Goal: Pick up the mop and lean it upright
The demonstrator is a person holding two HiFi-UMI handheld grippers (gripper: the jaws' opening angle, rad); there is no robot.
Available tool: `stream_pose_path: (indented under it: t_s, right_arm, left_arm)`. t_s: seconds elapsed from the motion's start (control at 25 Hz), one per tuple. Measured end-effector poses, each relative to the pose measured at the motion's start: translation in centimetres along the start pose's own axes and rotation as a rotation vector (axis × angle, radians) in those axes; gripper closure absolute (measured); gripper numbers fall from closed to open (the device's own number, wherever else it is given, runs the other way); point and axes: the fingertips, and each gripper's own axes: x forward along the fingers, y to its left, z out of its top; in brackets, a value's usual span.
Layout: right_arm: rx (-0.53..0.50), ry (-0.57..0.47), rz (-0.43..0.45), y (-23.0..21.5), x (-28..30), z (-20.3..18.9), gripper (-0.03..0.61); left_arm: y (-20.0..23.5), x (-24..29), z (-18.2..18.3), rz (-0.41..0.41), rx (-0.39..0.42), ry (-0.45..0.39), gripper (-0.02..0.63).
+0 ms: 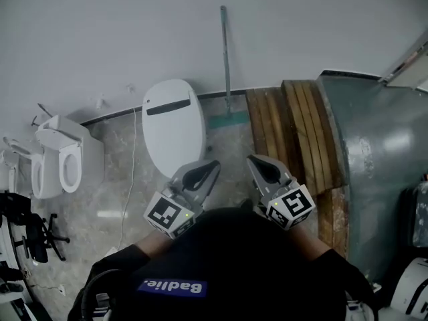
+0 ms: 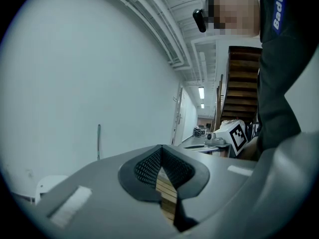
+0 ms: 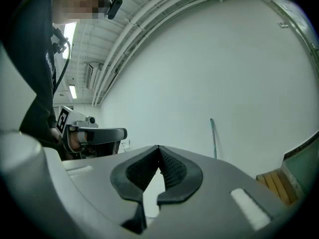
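The mop (image 1: 226, 59) leans upright against the white wall (image 1: 120, 32), between the toilet (image 1: 174, 126) and stacked wooden planks (image 1: 287, 132). The left gripper (image 1: 211, 166) and right gripper (image 1: 254, 160) are closed and empty above open marble floor (image 1: 120, 192).

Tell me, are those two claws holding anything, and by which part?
Nothing is held. The left gripper and right gripper both have their jaws together and empty; the mop leans against the wall, apart from both.

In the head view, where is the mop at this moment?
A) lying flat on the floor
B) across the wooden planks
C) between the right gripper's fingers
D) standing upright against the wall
D: the mop stands upright, with its handle leaning on the white wall.
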Motion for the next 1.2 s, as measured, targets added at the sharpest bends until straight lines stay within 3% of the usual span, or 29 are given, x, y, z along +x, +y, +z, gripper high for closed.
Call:
stream_pose_path:
  t_s: [0.28,0.56,1.2]
  right_arm:
    - [-0.045,-0.011,0.052,5.5,3.6,0.2,0.574]
    - [-0.041,0.000,0.038,7.1,4.3,0.4,0.575]
    - [-0.067,0.024,0.127,10.4,6.4,-1.1,0.575]
  left_arm:
    - [1.9,-4.1,0.7,-0.017,0.011,-0.040,0.594]
    - [2.9,-5.8,0.7,-0.019,0.032,-0.049,0.594]
    - [3.5,-9.2,0.2,0.043,0.046,-0.053,0.594]
